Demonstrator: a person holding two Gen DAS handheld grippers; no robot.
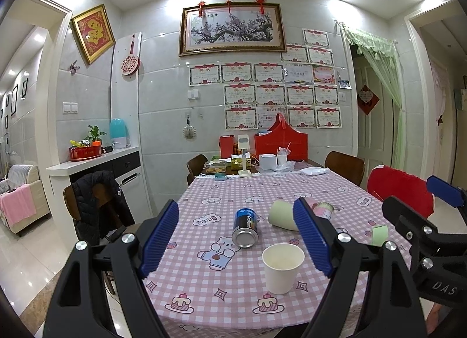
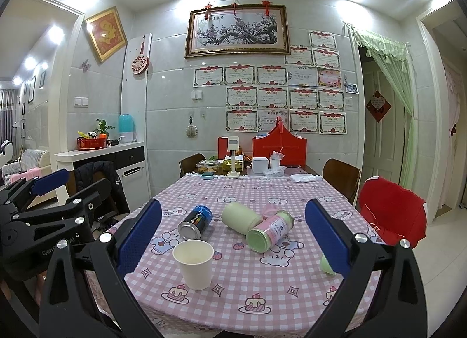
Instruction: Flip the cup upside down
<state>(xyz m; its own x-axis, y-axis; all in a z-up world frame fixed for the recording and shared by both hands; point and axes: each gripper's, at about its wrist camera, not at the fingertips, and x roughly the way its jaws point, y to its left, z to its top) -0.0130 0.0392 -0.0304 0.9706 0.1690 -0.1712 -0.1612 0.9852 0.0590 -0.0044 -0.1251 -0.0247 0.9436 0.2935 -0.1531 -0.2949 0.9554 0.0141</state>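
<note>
A white paper cup [image 1: 282, 266] stands upright, mouth up, on the pink checked tablecloth [image 1: 233, 288] near the table's front edge. It also shows in the right wrist view [image 2: 195, 263]. My left gripper [image 1: 238, 238] is open and empty, held above the front edge with the cup just inside its right finger. My right gripper [image 2: 233, 240] is open and empty, with the cup low between its fingers, nearer the left one. Each gripper shows at the edge of the other's view.
A blue-and-black can [image 1: 246, 227] lies on its side behind the cup. A pale green cup [image 2: 240, 217] and a pink-labelled jar [image 2: 270, 230] lie beyond it. A small green lid [image 2: 327, 263] sits at right. Boxes and clutter stand at the far end. Chairs surround the table.
</note>
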